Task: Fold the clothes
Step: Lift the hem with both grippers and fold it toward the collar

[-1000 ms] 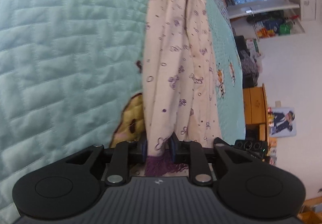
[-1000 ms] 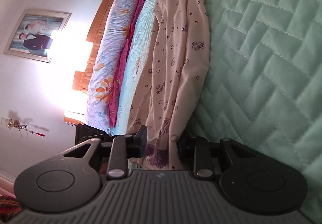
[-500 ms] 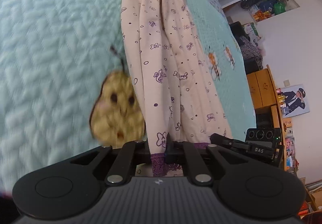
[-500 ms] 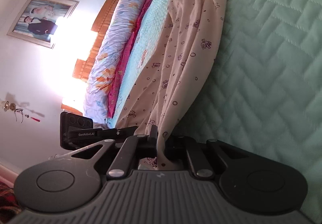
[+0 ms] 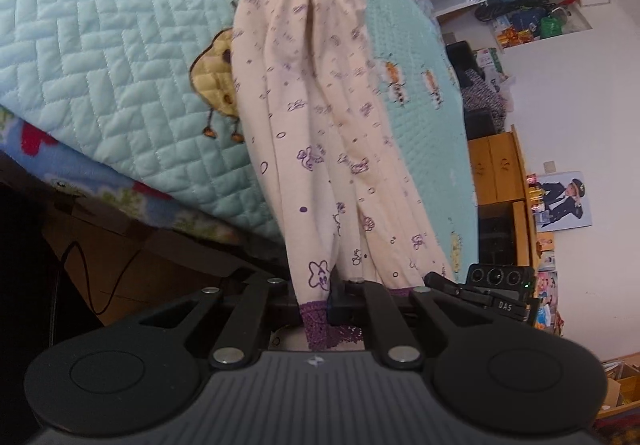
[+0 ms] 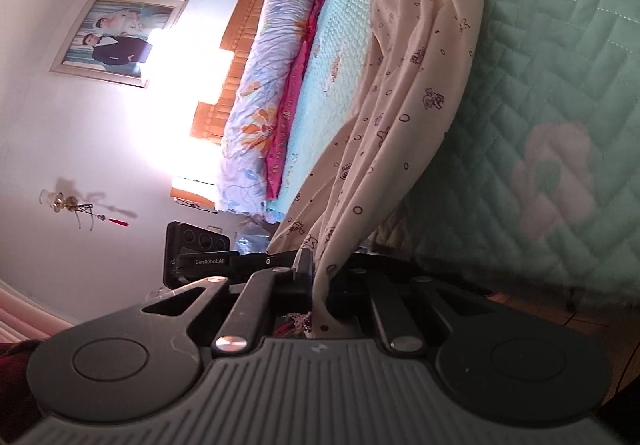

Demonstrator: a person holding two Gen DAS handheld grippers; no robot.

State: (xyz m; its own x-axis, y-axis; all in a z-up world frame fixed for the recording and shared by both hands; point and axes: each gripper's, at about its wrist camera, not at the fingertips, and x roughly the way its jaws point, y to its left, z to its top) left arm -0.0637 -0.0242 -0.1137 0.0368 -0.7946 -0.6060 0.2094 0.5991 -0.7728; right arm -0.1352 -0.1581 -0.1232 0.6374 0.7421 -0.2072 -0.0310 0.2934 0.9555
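A cream garment [image 5: 320, 117] with small purple prints and a purple lace hem stretches in a long bunched strip across the quilted mint bedspread [image 5: 100, 25]. My left gripper [image 5: 316, 285] is shut on its hem near the bed's edge, the cloth pulled taut and lifted off the bed. In the right wrist view the same garment [image 6: 404, 117] runs away over the bedspread [image 6: 560, 65], and my right gripper [image 6: 320, 281] is shut on another part of its edge. Each view shows the other gripper close beside it, the right gripper [image 5: 480, 293] and the left gripper [image 6: 208, 261].
A rolled floral duvet [image 6: 272, 77] and a wooden headboard [image 6: 244, 25] lie at the bed's far end. The bed's edge and dark floor [image 5: 60, 265] sit below my left gripper. A wooden cabinet [image 5: 500, 173] and cluttered shelves [image 5: 520, 21] stand against the wall.
Both grippers closed fully on the garment's edge, then pulled back and up past the bed's edge. The cloth slid towards me and drew taut; the yellow pear patch now lies farther away.
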